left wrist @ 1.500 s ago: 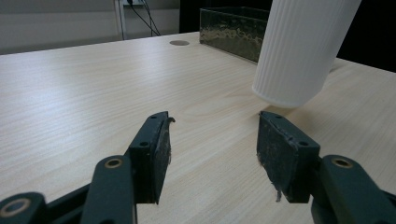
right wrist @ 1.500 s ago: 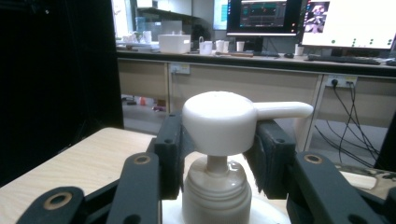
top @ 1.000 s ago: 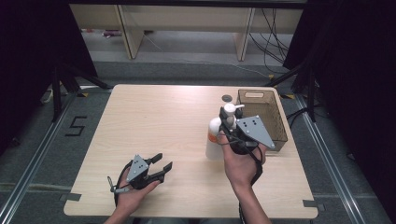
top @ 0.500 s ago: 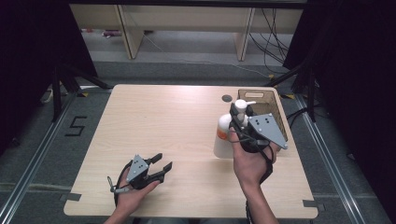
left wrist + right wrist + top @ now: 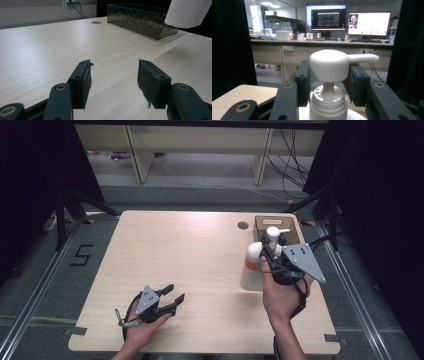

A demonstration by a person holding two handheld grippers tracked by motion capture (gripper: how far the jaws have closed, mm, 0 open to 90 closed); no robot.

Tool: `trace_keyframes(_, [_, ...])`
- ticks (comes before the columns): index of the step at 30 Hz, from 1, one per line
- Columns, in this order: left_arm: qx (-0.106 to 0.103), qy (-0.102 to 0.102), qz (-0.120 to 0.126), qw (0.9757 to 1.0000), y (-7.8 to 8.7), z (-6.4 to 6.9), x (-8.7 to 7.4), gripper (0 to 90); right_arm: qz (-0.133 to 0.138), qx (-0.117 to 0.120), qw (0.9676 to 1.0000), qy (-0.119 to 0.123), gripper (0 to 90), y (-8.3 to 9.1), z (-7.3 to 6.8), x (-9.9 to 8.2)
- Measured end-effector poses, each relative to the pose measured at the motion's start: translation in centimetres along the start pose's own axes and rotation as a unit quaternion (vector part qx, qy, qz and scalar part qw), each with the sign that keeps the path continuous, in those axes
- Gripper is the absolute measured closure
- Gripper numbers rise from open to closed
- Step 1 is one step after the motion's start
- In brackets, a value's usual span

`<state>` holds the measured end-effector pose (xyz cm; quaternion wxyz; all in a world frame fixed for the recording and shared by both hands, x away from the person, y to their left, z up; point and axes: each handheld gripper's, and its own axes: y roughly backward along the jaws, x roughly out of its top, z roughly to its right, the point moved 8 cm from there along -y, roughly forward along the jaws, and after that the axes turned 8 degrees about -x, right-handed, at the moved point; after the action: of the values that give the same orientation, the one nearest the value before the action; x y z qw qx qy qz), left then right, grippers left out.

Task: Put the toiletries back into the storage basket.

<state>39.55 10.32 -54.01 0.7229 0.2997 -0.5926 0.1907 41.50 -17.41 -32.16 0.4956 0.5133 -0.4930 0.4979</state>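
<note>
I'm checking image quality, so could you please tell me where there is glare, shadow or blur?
High view: surroundings dark, pump bottle casts a soft shadow on the table. Left gripper view: pale sheen on the tabletop at left. Right gripper view: bright monitors, background slightly soft.

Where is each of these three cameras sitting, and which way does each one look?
High view: above the person's side, looking forward and down on the table; both forearms and grippers show.
Left gripper view: rides the left gripper, low over the table; its open jaws show.
Right gripper view: rides the right gripper, facing monitors; jaws flank the pump bottle.
Shared: the left gripper view and high view both show the dark bin.
</note>
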Motion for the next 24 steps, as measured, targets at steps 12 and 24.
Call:
trace_keyframes(12, [0.0,0.001,0.0,1.0,0.0,0.0,0.0,43.9,0.007,-0.018,0.9998,-0.003,60.1,0.2,1.7,0.7])
trace_keyframes(24, [0.005,0.001,-0.006,1.0,0.1,0.0,-0.1,43.9,0.021,-0.032,0.9993,-0.003,60.1,0.3,2.9,1.5])
